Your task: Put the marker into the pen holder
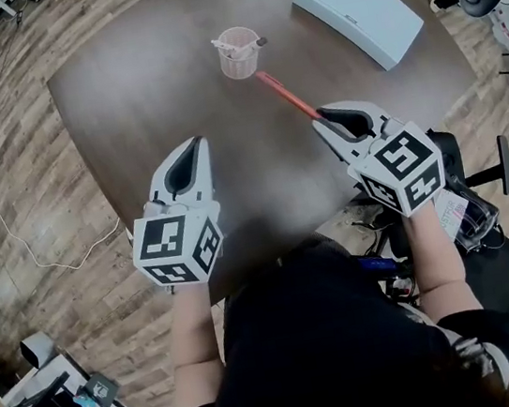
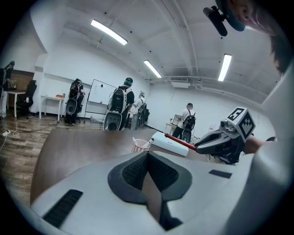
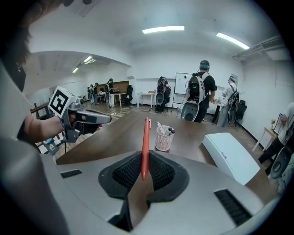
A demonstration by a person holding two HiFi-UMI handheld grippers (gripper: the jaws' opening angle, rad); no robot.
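Note:
My right gripper (image 1: 322,120) is shut on a red marker (image 1: 287,94), which sticks out from the jaws toward the pen holder. In the right gripper view the red marker (image 3: 145,146) stands upright between the pads, its far end above the table. The pen holder (image 1: 238,52) is a pink mesh cup with several pens in it, standing near the table's far edge; the pen holder (image 3: 163,138) lies just ahead and right of the marker. My left gripper (image 1: 196,146) hovers over the table's near left with its jaws together and nothing in them.
A white flat box (image 1: 357,12) lies at the table's far right. The dark wooden table (image 1: 155,108) ends close to my body. Office chairs and gear stand to the right of the table, a cable runs over the floor at left. Several people stand far across the room.

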